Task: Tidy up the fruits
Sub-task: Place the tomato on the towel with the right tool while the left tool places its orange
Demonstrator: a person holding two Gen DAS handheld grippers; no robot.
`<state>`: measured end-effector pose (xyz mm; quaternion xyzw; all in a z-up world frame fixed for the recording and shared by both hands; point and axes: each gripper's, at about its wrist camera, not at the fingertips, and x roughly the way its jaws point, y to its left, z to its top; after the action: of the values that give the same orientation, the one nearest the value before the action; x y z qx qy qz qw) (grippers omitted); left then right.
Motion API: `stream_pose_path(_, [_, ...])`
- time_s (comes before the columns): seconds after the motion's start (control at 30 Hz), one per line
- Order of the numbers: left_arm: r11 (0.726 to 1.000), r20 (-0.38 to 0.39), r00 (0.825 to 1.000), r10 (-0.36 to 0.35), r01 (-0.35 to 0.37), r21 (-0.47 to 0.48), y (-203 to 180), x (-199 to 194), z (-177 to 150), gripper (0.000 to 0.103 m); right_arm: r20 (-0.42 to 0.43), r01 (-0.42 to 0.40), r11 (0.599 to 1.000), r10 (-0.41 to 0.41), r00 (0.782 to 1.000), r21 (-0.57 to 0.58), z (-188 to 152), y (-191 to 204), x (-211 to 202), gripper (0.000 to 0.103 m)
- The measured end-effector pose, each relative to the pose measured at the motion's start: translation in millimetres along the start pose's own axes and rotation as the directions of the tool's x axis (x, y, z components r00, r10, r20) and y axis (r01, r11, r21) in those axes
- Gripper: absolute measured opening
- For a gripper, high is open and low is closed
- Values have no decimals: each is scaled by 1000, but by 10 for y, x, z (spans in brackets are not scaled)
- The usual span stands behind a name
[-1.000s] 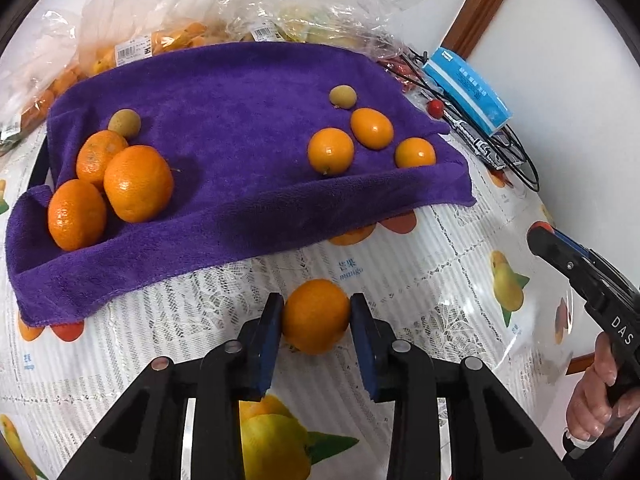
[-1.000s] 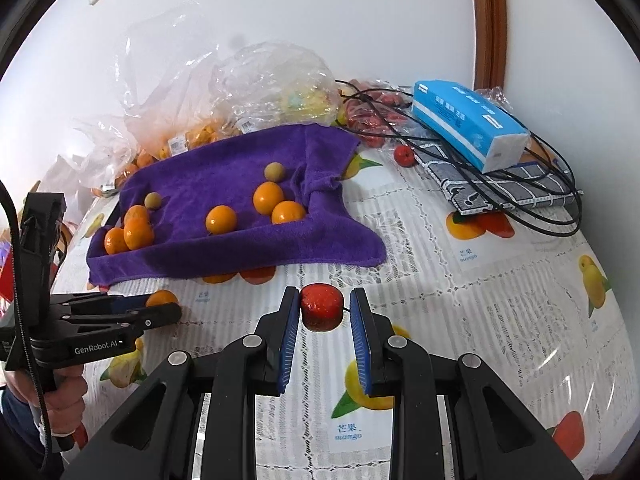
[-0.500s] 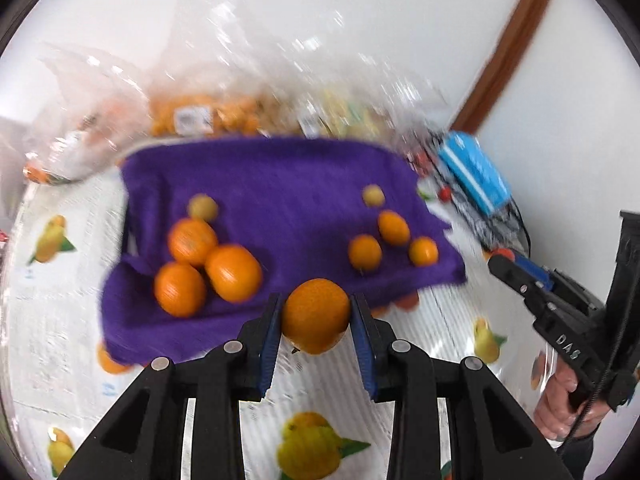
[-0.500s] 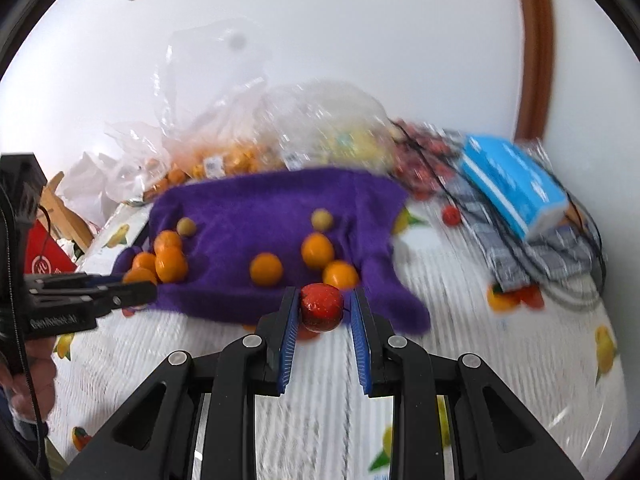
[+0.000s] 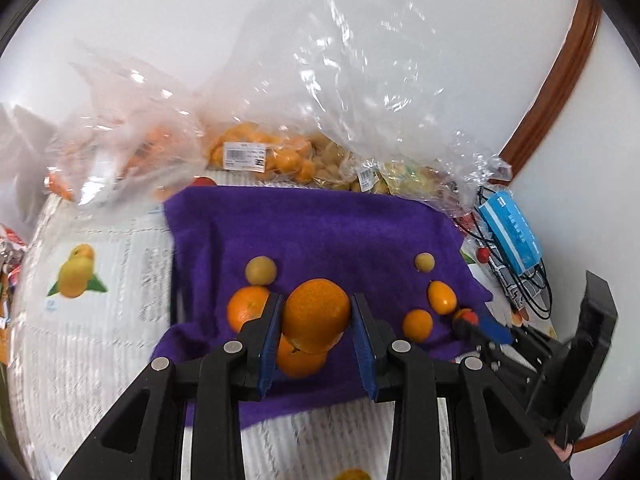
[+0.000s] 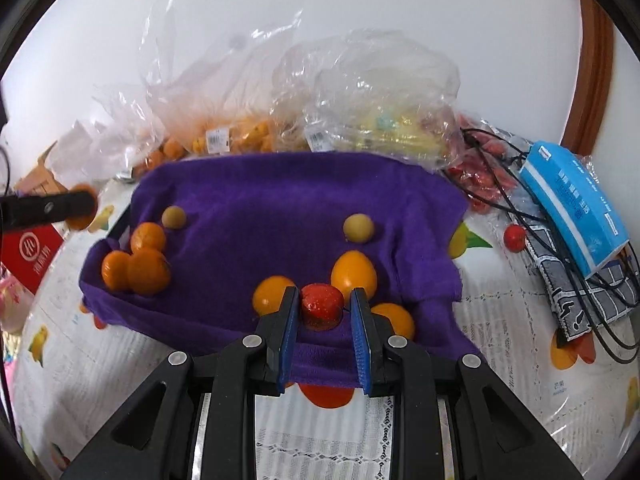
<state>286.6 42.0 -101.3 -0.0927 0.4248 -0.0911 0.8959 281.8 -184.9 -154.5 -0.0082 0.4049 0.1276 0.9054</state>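
My left gripper (image 5: 316, 320) is shut on an orange (image 5: 316, 314) and holds it in the air over the left part of the purple towel (image 5: 320, 232), above the oranges lying there (image 5: 246, 308). My right gripper (image 6: 323, 308) is shut on a small red tomato (image 6: 322, 306) and holds it over the towel's (image 6: 280, 208) front right part, among three small orange kumquats (image 6: 354, 272). A group of oranges (image 6: 146, 268) lies at the towel's left. Two small yellow-green fruits (image 6: 359, 228) lie farther back. The right gripper's tip with the tomato shows in the left wrist view (image 5: 466, 320).
Clear plastic bags of fruit (image 6: 360, 92) stand behind the towel against the wall. A blue box (image 6: 576, 208), black cables (image 6: 600, 280) and a loose red tomato (image 6: 515, 237) lie at the right. A red box (image 6: 30, 252) is at the left. The tablecloth (image 6: 500, 340) has fruit prints.
Both grippers lifted their fruit off the tablecloth and moved forward over the purple towel. The left now holds its orange above the left group, the right holds its tomato among the kumquats.
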Motion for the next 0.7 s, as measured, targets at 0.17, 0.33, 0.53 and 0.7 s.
stream_pose_path(0.17, [1000, -28, 1000, 11, -10, 18, -101, 319, 85, 32, -32, 21, 1000, -21, 999, -10, -29, -8, 146, 26])
stream_pose_path(0.33, [999, -60, 998, 31, -30, 14, -99, 584, 158, 32, -61, -6, 1000, 6, 998, 11, -49, -48, 300, 26])
stream_pose_path(0.53, [998, -104, 993, 56, -53, 31, -106, 817, 170, 32, -65, -11, 1000, 10, 998, -18, -33, 10, 390, 26])
stream_pose_path(0.7, [997, -145, 987, 63, -58, 43, -117, 948, 139, 32, -67, -15, 1000, 14, 998, -21, -22, 32, 432, 26])
